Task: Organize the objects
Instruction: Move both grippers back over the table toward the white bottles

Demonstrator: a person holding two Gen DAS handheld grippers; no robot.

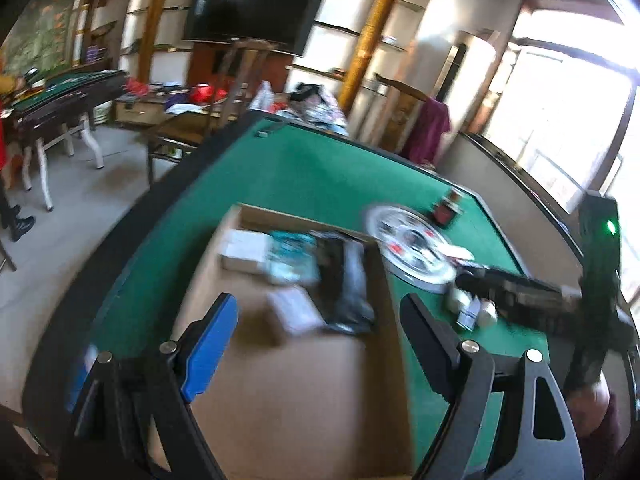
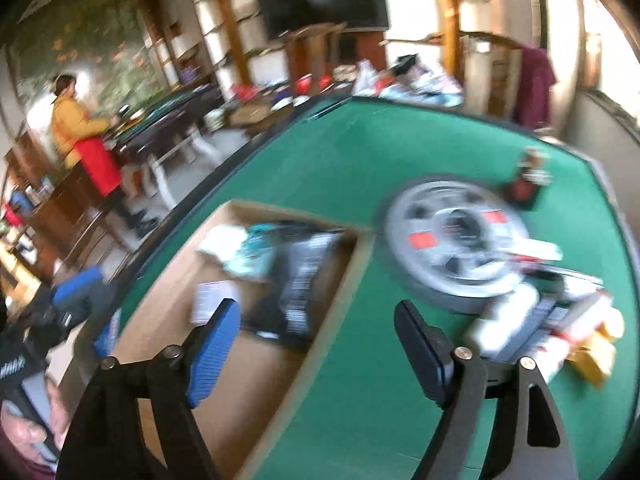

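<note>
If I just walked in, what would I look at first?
Probably the big green table, with a cardboard box lying open on it that holds a black packet and small white and teal packs. Right beside the box sits a round silver tin, with a jumble of little boxes next to it. Two open grippers hover over them, both empty.

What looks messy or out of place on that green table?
A jumble of small boxes lies heaped beside the round silver tin, outside the cardboard box. The packets inside the box are strewn at odd angles, not stacked. Nothing looks spilled or broken, though the pictures are blurred.
</note>
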